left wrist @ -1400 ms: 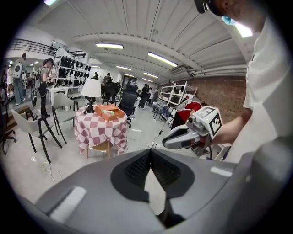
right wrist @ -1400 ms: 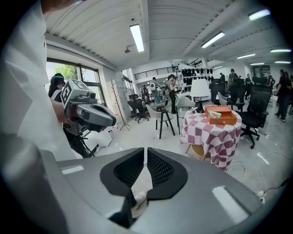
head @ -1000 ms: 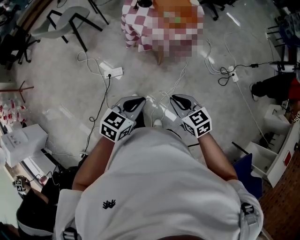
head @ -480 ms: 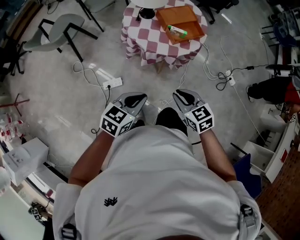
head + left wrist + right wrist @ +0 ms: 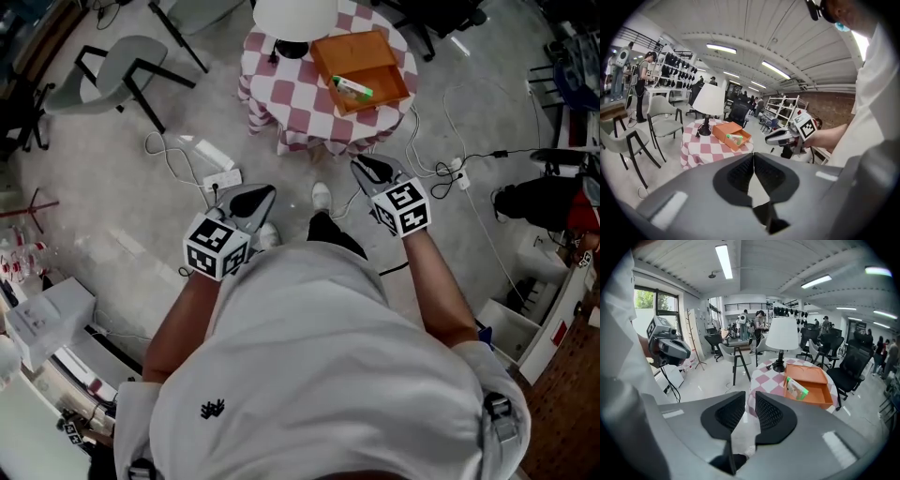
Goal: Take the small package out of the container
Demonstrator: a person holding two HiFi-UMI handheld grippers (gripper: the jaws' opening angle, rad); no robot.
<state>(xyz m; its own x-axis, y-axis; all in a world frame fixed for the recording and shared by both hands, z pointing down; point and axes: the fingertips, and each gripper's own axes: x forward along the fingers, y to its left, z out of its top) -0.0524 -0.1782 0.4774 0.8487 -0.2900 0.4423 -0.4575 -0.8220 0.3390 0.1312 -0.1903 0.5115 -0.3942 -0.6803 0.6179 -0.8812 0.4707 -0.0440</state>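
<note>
Checkered table point(image 5: 281, 105) with lamp point(image 5: 294, 17), small package point(image 5: 352, 87) in container point(image 5: 386, 82), floor cables point(image 5: 173, 145), left gripper point(image 5: 261, 194) closed, right gripper point(image 5: 364, 164) opening, both empty.

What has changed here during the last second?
The person stepped toward the checkered table; the right hand-held gripper reached forward and its jaws are opening, nothing between them. The left hand-held gripper is shut and empty; the small package still lies in the orange container.

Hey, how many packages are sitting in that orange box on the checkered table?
1. One green-and-white package rests against a side wall inside the orange box. The rest of the box's floor looks bare, so a hidden second one seems unlikely.
</note>
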